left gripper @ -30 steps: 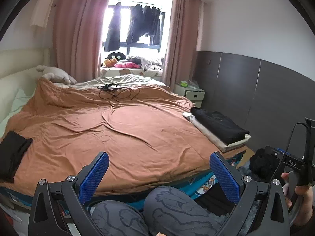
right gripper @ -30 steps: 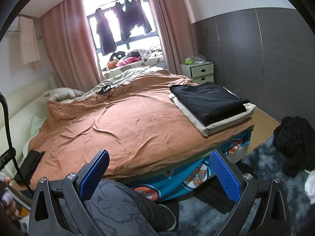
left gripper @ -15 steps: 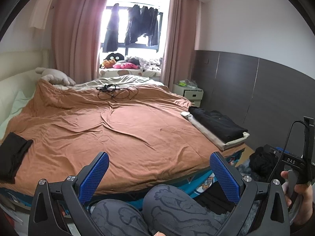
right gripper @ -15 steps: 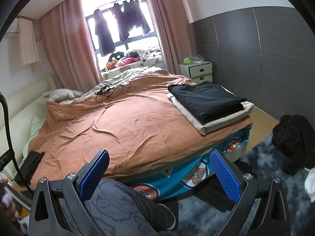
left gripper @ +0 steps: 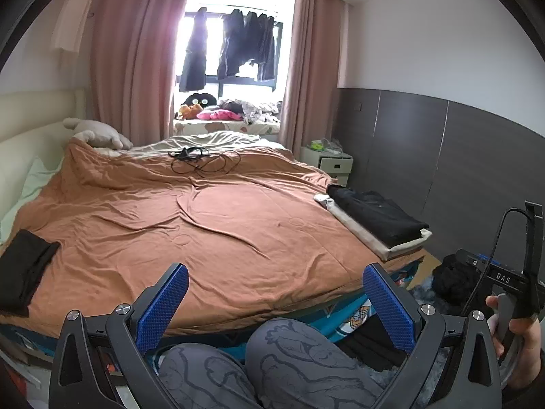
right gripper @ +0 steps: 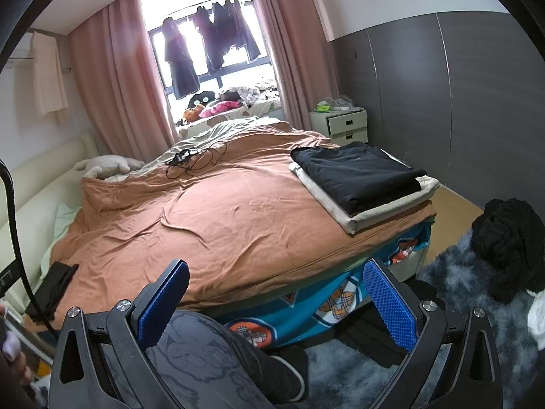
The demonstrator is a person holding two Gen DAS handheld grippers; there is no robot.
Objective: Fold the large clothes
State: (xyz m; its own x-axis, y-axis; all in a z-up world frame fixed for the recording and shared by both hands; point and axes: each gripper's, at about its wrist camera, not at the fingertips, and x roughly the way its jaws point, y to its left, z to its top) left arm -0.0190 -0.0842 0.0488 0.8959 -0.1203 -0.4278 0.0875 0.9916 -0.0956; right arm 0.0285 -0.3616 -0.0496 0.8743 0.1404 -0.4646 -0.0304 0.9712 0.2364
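Note:
A bed with a brown cover [left gripper: 211, 225] fills both views. A folded black garment [right gripper: 357, 173] lies on a folded beige one [right gripper: 391, 211] at the bed's right front corner, also in the left wrist view [left gripper: 378, 214]. Another dark folded piece [left gripper: 24, 266] lies at the bed's left edge. A black crumpled garment [right gripper: 507, 245] lies on the floor rug at right. My left gripper [left gripper: 276, 300] is open and empty above the person's knees. My right gripper [right gripper: 276, 300] is open and empty, short of the bed's front edge.
Black cables [left gripper: 201, 160] lie on the far part of the bed. A white nightstand [right gripper: 344, 122] stands by the grey wall panel. A plush toy [left gripper: 98, 133] lies at the headboard. Clothes hang at the window [left gripper: 235, 47]. A grey-blue rug [right gripper: 453, 306] covers the floor.
Both views have shifted slightly; the bed and folded stack sit a little lower and closer in the frames. Both grippers stay open and empty.

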